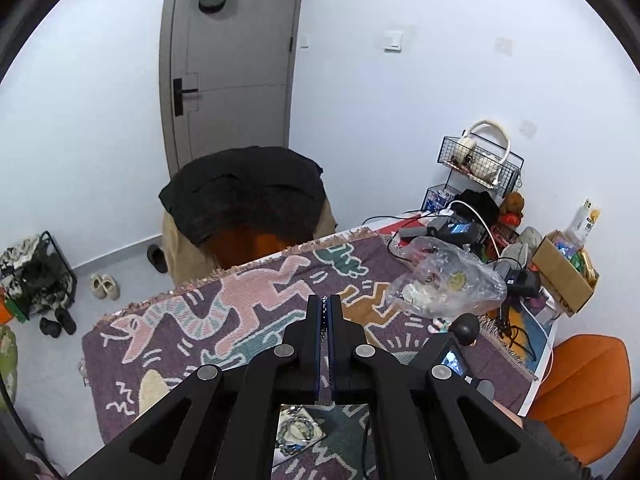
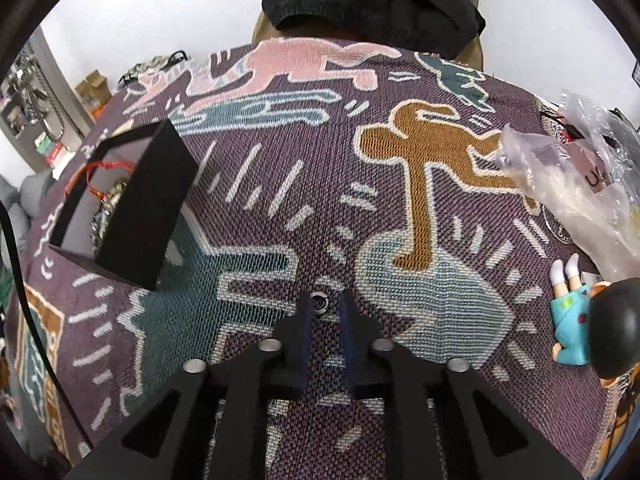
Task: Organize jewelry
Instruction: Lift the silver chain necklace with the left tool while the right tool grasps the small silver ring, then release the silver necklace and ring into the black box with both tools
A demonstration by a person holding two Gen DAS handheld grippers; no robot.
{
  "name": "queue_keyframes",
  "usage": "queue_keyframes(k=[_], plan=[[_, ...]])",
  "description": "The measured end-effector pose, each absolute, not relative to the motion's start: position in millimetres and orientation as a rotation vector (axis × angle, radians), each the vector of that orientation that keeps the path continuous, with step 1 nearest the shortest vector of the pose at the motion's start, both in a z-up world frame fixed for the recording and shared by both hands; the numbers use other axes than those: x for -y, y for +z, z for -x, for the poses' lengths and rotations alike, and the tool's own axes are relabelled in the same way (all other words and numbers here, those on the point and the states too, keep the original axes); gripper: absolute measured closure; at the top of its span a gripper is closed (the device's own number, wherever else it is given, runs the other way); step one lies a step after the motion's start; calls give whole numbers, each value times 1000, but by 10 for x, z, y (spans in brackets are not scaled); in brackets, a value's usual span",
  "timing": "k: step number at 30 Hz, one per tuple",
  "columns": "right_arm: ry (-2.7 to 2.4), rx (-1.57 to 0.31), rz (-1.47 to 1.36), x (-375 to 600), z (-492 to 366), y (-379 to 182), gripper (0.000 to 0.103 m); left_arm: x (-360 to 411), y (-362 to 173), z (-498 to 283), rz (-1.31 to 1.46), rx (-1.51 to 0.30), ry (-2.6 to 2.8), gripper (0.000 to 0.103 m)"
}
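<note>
In the right wrist view my right gripper (image 2: 322, 304) is low over the patterned cloth (image 2: 280, 184), jaws a little apart, with a small silver ring (image 2: 319, 303) lying between the fingertips. A black open jewelry box (image 2: 132, 204) stands at the left with a red cord bracelet (image 2: 105, 168) and metal pieces inside. In the left wrist view my left gripper (image 1: 325, 304) is raised above the table, jaws shut on a thin dark beaded chain (image 1: 324, 314). The box with bracelets shows under that gripper (image 1: 298, 432).
A clear plastic bag (image 1: 444, 280) lies on the cloth at the right, also in the right wrist view (image 2: 580, 168). A small figurine (image 2: 576, 320) lies beside it. Cables, a wire rack (image 1: 480, 164) and a cardboard box (image 1: 564, 272) crowd the far right. A chair with dark clothing (image 1: 248, 196) stands behind the table.
</note>
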State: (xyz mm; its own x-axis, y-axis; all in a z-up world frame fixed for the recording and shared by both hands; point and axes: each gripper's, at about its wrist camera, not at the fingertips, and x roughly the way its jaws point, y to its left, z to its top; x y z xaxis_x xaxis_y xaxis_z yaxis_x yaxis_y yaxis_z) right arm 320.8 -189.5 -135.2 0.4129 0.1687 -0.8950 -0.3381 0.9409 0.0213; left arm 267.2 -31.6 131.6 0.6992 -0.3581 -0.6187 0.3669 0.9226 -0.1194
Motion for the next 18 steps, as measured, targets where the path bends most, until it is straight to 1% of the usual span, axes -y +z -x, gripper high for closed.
queue_keyframes(k=[1, 2, 6, 12, 13, 15, 16, 18], plan=[[314, -1096, 175, 1888, -3201, -1353, 70, 302, 1300, -2670, -12, -689, -402, 101], [313, -1091, 176, 1883, -3205, -1353, 65, 276, 1272, -2674, -10, -692, -400, 101], [341, -1088, 161, 1846, -3212, -1348, 64, 217, 1157, -2694, -5, -707, -396, 101], [342, -1105, 211, 1748, -3202, -1439, 64, 156, 910, -2741, -7, -744, -397, 101], [338, -1108, 212, 1752, -3210, -1433, 67, 142, 864, -2754, -5, -753, -397, 101], [339, -1112, 216, 1765, -3222, -1417, 84, 108, 749, -2787, -2, -780, -388, 101], [340, -1114, 215, 1764, -3225, -1414, 90, 95, 699, -2800, -2, -794, -383, 101], [343, -1109, 229, 1755, -3220, -1404, 90, 56, 594, -2814, 9, -818, -379, 101]])
